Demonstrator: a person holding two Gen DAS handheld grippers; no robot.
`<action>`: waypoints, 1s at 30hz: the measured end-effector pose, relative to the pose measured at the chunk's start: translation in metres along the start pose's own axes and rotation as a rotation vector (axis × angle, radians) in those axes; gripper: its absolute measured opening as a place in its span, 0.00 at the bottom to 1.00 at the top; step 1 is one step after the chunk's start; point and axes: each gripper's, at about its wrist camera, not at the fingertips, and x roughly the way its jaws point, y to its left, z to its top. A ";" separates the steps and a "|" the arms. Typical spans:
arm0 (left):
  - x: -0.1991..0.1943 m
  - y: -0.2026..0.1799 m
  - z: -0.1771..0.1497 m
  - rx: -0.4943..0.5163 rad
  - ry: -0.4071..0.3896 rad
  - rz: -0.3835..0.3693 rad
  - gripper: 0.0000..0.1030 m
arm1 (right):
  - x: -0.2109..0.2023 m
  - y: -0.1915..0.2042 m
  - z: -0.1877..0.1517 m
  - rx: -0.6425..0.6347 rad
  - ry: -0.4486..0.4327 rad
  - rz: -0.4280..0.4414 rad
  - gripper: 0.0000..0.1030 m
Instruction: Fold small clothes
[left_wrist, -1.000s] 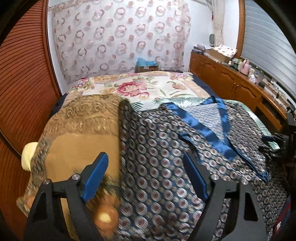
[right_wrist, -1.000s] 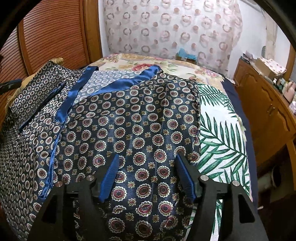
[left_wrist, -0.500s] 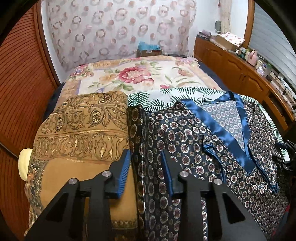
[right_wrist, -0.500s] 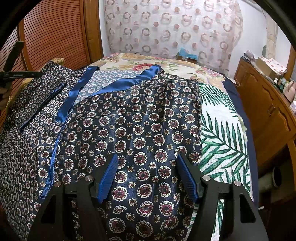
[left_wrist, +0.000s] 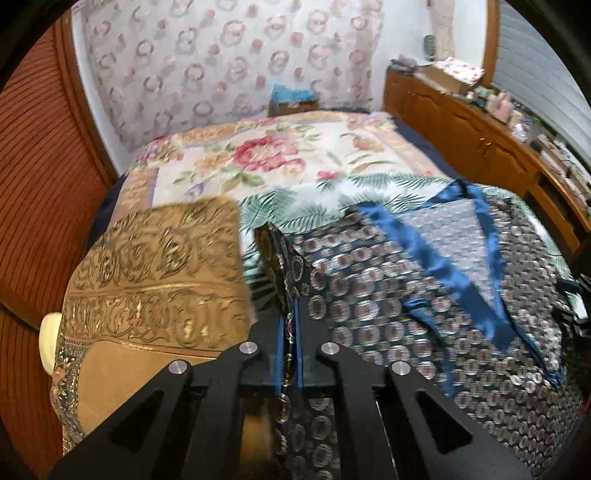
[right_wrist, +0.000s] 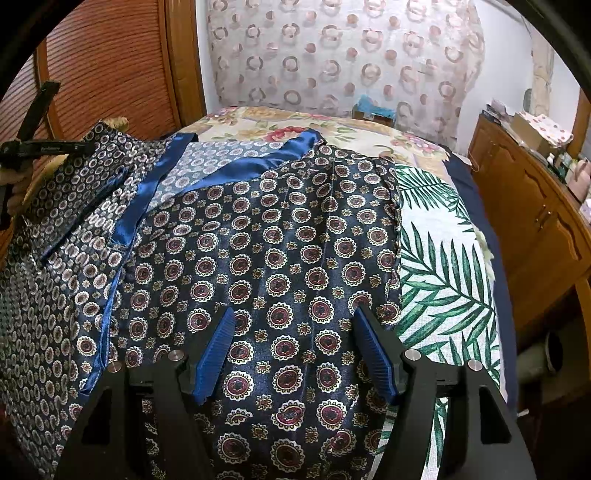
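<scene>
A dark navy patterned satin top (right_wrist: 280, 236) with a blue V-neck trim (right_wrist: 236, 166) lies spread on the bed. It also shows in the left wrist view (left_wrist: 424, 295). My left gripper (left_wrist: 290, 332) is shut on the top's left side edge, which is lifted off the bed. My right gripper (right_wrist: 295, 350) is open and hovers over the top's right half, nothing between its fingers. The left gripper also shows at the far left of the right wrist view (right_wrist: 44, 147).
A gold ornate cloth (left_wrist: 159, 280) lies left of the top. The bed carries a floral cover (left_wrist: 266, 158) and a palm-leaf sheet (right_wrist: 443, 280). A wooden dresser (right_wrist: 535, 221) runs along the right. A wooden slatted door (left_wrist: 40, 184) stands on the left.
My left gripper has closed from wide open onto the top's left edge and lifted it. My right gripper has stayed open and nearly still.
</scene>
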 end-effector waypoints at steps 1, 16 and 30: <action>-0.004 -0.004 0.000 0.018 -0.009 -0.004 0.04 | -0.003 -0.003 0.000 0.011 -0.011 -0.006 0.67; 0.016 0.002 0.002 0.012 0.041 0.048 0.04 | 0.039 -0.066 0.051 0.044 0.061 0.003 0.61; -0.038 -0.020 0.000 0.035 -0.096 -0.012 0.02 | 0.060 -0.043 0.085 -0.040 0.017 0.023 0.04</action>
